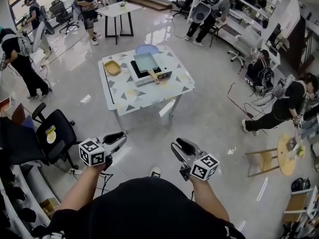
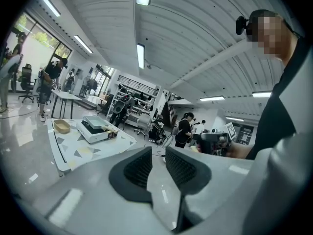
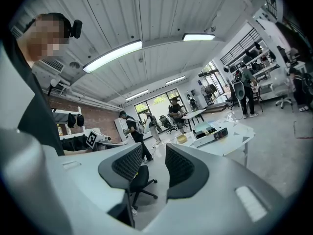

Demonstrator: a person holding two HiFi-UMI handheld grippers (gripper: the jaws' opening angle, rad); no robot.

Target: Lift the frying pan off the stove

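In the head view the pale green square frying pan [image 1: 145, 62] with a wooden handle [image 1: 154, 76] rests on a white portable stove [image 1: 151, 72], on a patterned table [image 1: 144, 93] some way ahead. My left gripper [image 1: 118, 137] and right gripper [image 1: 179, 146] are held side by side in the air, well short of the table. Both are open with nothing between the jaws. The left gripper view shows its pads [image 2: 139, 168] slightly apart and the pan [image 2: 96, 123] far off to the left. In the right gripper view the pads [image 3: 180, 168] stand apart and the stove [image 3: 211, 134] is far off to the right.
A tan bowl [image 1: 112, 67] and a pale blue plate [image 1: 147, 49] share the table with the stove. A black office chair [image 1: 57, 133] stands to my left, a wooden stool [image 1: 271, 159] to my right. Several people stand around the room, and cables lie on the floor.
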